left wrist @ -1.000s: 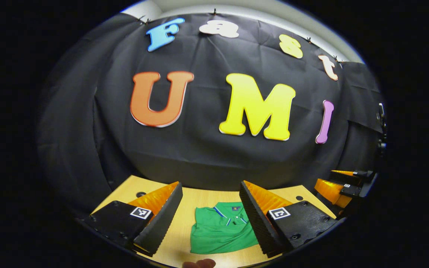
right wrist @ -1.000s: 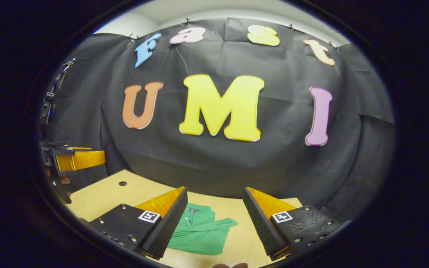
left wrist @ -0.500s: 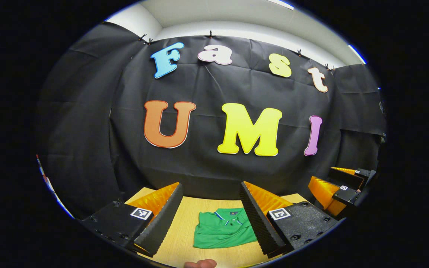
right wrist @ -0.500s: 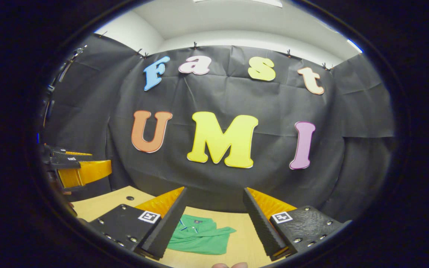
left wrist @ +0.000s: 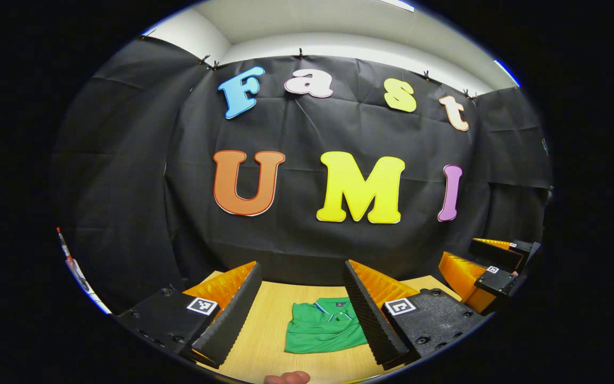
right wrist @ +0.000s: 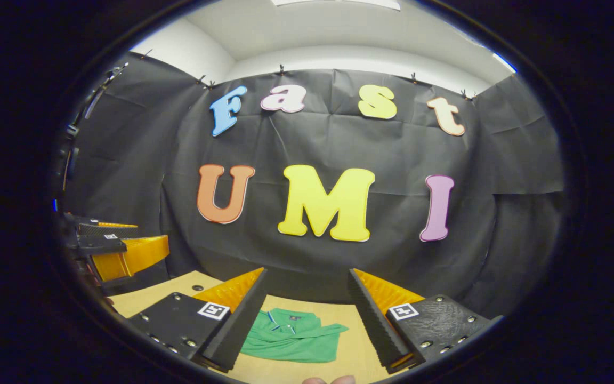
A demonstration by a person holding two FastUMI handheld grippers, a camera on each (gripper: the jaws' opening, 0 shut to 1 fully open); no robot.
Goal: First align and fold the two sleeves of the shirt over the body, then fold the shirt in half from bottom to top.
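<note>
Green shirt (left wrist: 325, 333) lying folded small on the worktop (left wrist: 264, 330), collar on top. Soft, light, floppy – likely best pinched at an edge or corner. Left tool (left wrist: 303, 306) and right tool (right wrist: 307, 314) both wide open above the shirt – holding nothing.

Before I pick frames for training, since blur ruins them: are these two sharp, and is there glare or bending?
Left gripper view: sharp, the green shirt crisp on the wooden table, strong fisheye bending at the rim. Right gripper view: equally sharp, a bright ceiling light at the top, no glare on the shirt.
</note>
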